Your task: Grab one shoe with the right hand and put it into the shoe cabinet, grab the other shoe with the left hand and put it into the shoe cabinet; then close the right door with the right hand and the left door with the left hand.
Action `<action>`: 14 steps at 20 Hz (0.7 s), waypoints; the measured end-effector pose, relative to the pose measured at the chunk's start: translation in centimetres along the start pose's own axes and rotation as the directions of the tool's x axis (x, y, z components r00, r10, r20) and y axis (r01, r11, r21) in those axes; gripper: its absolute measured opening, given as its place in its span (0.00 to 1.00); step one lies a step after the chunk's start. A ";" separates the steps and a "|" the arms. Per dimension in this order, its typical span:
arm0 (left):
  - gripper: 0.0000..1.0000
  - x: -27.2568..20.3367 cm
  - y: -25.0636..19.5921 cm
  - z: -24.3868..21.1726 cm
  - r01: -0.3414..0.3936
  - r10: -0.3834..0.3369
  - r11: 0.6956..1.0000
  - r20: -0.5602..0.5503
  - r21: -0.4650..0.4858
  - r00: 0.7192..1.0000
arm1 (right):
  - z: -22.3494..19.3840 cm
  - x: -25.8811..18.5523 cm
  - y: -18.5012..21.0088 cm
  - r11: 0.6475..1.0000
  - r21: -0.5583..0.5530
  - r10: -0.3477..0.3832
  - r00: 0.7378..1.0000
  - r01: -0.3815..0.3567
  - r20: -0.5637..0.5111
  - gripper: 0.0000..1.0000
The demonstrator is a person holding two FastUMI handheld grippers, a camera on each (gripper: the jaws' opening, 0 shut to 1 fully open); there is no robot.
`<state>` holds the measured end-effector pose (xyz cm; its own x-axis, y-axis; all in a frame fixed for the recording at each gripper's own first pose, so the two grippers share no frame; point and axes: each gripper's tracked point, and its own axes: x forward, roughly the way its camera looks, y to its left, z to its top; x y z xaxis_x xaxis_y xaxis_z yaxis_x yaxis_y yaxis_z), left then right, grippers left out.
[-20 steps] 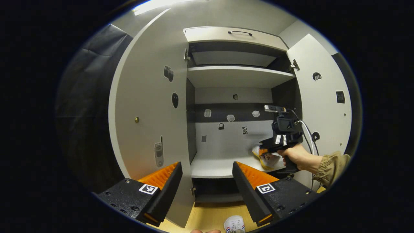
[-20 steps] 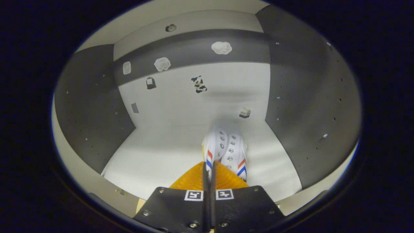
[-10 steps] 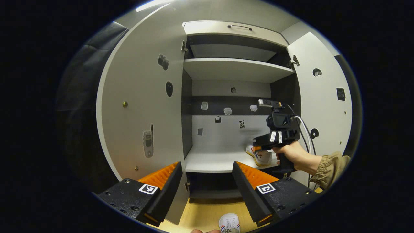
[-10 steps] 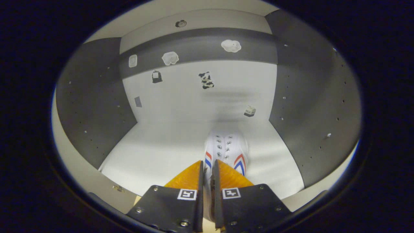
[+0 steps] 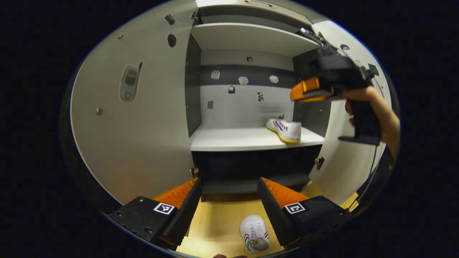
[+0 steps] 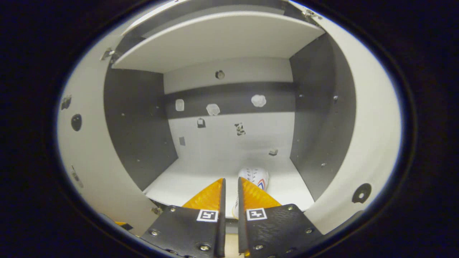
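A: Where did the first shoe (image 5: 285, 129) lie?

B: It sat on the middle shelf (image 5: 247, 139) of the shoe cabinet (image 5: 247, 39), toward the right wall, well below and ahead of the right gripper (image 5: 304, 91). In the right gripper view it showed just past that gripper's tips (image 6: 230, 186), toe pointing inward, and nothing was held between the fingers.

A: So the right gripper had let go?

B: It held nothing. Its fingers stood almost together with only a thin slit between them, clear of the shoe, and a hand (image 5: 376, 107) carried it raised in front of the right door (image 5: 353, 157).

A: And the other shoe?

B: The second shoe (image 5: 254, 234) lay on the pale wooden floor (image 5: 218, 224), just below and between the fingers of the left gripper (image 5: 229, 204), nearer the right one. That gripper was spread wide and empty.

A: Which step was that, then?

B: By the look of it the first placement was done and the left-hand pickup was next. The move would call for lowering the open left gripper over the floor shoe, closing across its soft upper or collar, and then lifting it to the free stretch of shelf left of the first shoe.

A: What were the things like?

B: The shoes looked like white canvas with red and blue stripes, metal eyelets and a yellowish rubber sole, so pliable on top. The cabinet was smooth, flat board, pale with dark side panels, and both doors stood open, the left door (image 5: 143, 107) included.
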<state>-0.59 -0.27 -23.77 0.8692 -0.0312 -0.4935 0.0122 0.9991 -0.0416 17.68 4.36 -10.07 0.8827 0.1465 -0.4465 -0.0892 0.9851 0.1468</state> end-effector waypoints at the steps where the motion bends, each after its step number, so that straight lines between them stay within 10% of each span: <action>1: 0.95 0.7 -0.2 -1.7 0.009 -0.009 1.000 -0.038 0.004 0.999 | 0.7 -1.3 0.2 1.000 -0.003 0.003 0.999 -0.003 0.032 0.15; 14: 0.97 3.6 -4.1 -23.4 0.142 -0.196 0.980 -0.550 -0.139 0.812 | 3.1 -10.9 0.1 0.999 -0.029 -0.012 0.983 0.018 0.183 0.15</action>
<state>-9.08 -5.22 -45.68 0.4313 -0.2377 -0.8703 0.0667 0.9704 -0.2319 9.46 2.56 -2.42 0.9533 0.1153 -0.2791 -0.0865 0.9898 0.1134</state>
